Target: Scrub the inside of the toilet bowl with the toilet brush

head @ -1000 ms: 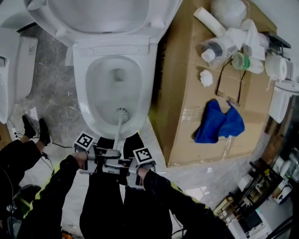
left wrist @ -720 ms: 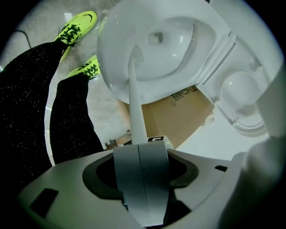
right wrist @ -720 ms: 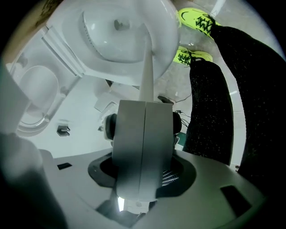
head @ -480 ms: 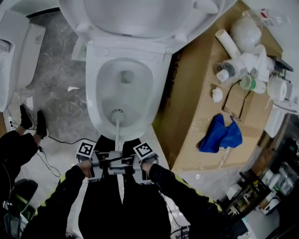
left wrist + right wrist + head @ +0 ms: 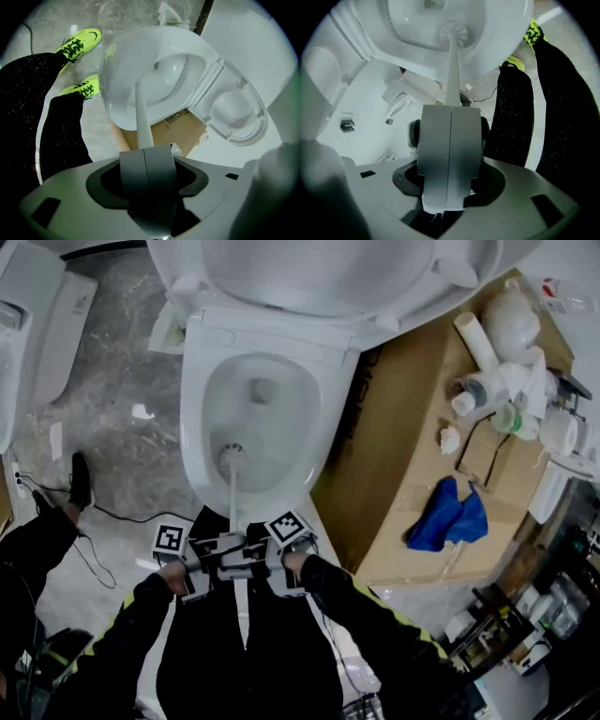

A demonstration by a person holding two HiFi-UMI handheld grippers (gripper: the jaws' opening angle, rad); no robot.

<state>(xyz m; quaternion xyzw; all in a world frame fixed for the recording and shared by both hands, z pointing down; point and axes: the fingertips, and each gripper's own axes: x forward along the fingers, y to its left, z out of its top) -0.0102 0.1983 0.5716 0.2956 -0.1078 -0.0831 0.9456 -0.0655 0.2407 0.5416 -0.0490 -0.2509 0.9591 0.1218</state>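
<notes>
Over the toilet bowl point(image 5: 192, 418), I keep left gripper point(image 5: 144, 151) and right gripper point(image 5: 451, 110) clamped on the toilet brush point(image 5: 232, 465). Its head has slid toward the bowl's left wall, so scrubbing looks under way.

Print on cardboard box point(image 5: 180, 129) illegible

Looks like a storeroom or workshop rigged as a bathroom: a white toilet point(image 5: 193, 418) on grey marbled floor point(image 5: 117, 362) beside a big cardboard box point(image 5: 398, 465) carrying bottles point(image 5: 480, 388) and a blue cloth point(image 5: 450, 517), a second white fixture point(image 5: 39, 320) at the left, cluttered racks point(image 5: 525, 629) at the lower right.
</notes>
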